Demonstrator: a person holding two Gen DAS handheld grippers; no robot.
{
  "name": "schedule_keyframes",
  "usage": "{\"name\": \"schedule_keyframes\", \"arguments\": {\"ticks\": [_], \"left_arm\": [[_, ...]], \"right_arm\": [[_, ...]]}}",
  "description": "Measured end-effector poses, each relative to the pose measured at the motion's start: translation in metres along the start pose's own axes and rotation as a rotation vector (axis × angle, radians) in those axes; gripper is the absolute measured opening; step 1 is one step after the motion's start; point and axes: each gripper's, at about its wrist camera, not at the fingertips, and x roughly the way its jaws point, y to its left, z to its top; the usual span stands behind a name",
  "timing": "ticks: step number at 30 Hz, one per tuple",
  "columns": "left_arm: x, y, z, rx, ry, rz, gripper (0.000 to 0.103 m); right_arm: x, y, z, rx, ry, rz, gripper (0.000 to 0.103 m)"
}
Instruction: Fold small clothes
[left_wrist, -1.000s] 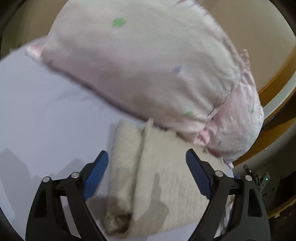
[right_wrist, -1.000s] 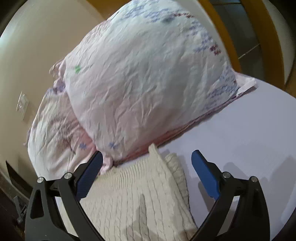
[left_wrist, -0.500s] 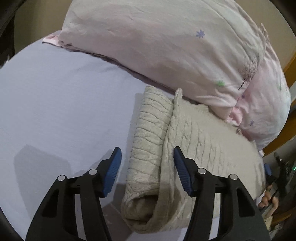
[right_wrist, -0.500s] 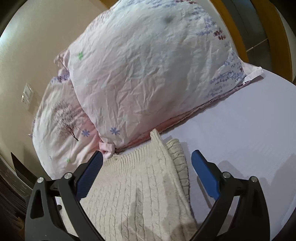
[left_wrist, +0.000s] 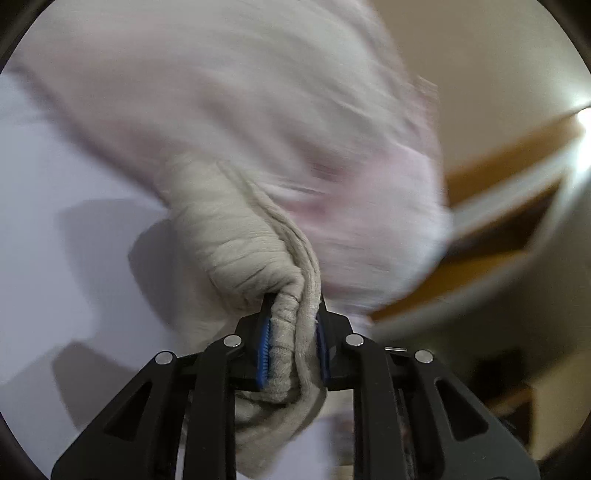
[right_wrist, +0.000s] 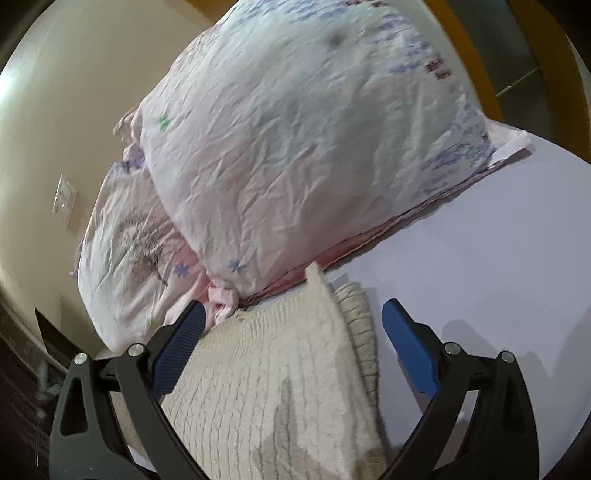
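Observation:
A folded cream cable-knit sweater (right_wrist: 280, 387) lies on the pale lilac bed sheet (right_wrist: 480, 280), just in front of the pillows. My left gripper (left_wrist: 291, 347) is shut on the folded edge of the sweater (left_wrist: 236, 229) and the knit bunches up between its blue pads (left_wrist: 264, 354). The left wrist view is motion-blurred. My right gripper (right_wrist: 291, 328) is open, its jaws wide apart over the sweater's far edge, holding nothing.
Two pale pink patterned pillows (right_wrist: 314, 140) are stacked behind the sweater, also in the left wrist view (left_wrist: 258, 103). A cream wall with a light switch (right_wrist: 64, 199) is at left. A wooden bed frame (left_wrist: 491, 177) runs along the right.
My left gripper has closed from half open onto the sweater's folded edge and swung, blurring its view. The right gripper has stayed open in about the same place.

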Motion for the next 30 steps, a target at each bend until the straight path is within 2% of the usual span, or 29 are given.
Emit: {"name": "schedule_keyframes", "arguments": {"ticks": [1, 2, 4, 7, 9, 11, 12, 14, 15, 16, 17, 19, 21, 23, 25, 26, 28, 29, 30], "left_arm": [[0.018, -0.012, -0.004, 0.002, 0.023, -0.049, 0.020], [0.055, -0.029, -0.013, -0.007, 0.079, -0.137, 0.020], [0.117, -0.042, -0.031, -0.063, 0.199, -0.247, 0.022], [0.193, -0.040, -0.062, -0.222, 0.399, -0.338, 0.023], [0.194, -0.041, -0.067, -0.213, 0.414, -0.348, 0.023], [0.169, -0.044, -0.058, -0.108, 0.357, -0.301, 0.023], [0.142, -0.041, -0.048, -0.036, 0.291, -0.216, 0.023], [0.111, -0.034, -0.037, 0.051, 0.203, -0.076, 0.035], [0.093, -0.028, -0.032, 0.089, 0.154, 0.013, 0.045], [0.085, -0.021, -0.027, 0.101, 0.138, 0.068, 0.049], [0.081, -0.014, -0.027, 0.099, 0.141, 0.100, 0.049], [0.086, 0.000, -0.033, 0.085, 0.184, 0.152, 0.049], [0.098, 0.002, -0.048, 0.109, 0.237, 0.173, 0.050], [0.106, -0.002, -0.060, 0.151, 0.253, 0.188, 0.057], [0.111, -0.009, -0.069, 0.234, 0.225, 0.244, 0.070], [0.113, -0.010, -0.073, 0.263, 0.223, 0.281, 0.071], [0.119, -0.009, -0.077, 0.280, 0.226, 0.325, 0.082], [0.120, -0.006, -0.080, 0.281, 0.232, 0.331, 0.083], [0.128, -0.001, -0.085, 0.275, 0.254, 0.335, 0.083]], "right_arm": [[-0.002, -0.003, 0.002, 0.005, -0.013, -0.011, 0.096], [-0.004, -0.005, 0.003, 0.010, -0.021, -0.023, 0.096], [-0.005, -0.013, 0.007, 0.025, -0.031, -0.035, 0.096], [-0.002, -0.031, 0.012, 0.058, -0.007, -0.062, 0.096], [-0.001, -0.041, 0.015, 0.072, 0.011, -0.082, 0.096], [-0.003, -0.052, 0.017, 0.100, 0.036, -0.082, 0.096], [-0.004, -0.056, 0.019, 0.128, 0.049, -0.057, 0.096], [-0.005, -0.061, 0.023, 0.186, 0.115, 0.040, 0.097], [0.000, -0.059, 0.025, 0.195, 0.179, 0.077, 0.097], [0.007, -0.056, 0.027, 0.185, 0.237, 0.082, 0.097], [0.013, -0.053, 0.027, 0.170, 0.282, 0.073, 0.097], [0.031, -0.043, 0.025, 0.114, 0.394, -0.001, 0.097], [0.046, -0.038, 0.020, 0.076, 0.474, -0.082, 0.097], [0.053, -0.036, 0.016, 0.067, 0.508, -0.093, 0.098], [0.053, -0.034, 0.011, 0.055, 0.524, -0.073, 0.095], [0.053, -0.032, 0.010, 0.051, 0.524, -0.057, 0.092], [0.051, -0.031, 0.003, 0.053, 0.534, -0.008, 0.085], [0.050, -0.031, -0.001, 0.058, 0.535, 0.019, 0.065], [0.053, -0.032, -0.009, 0.082, 0.561, 0.066, 0.051]]}}
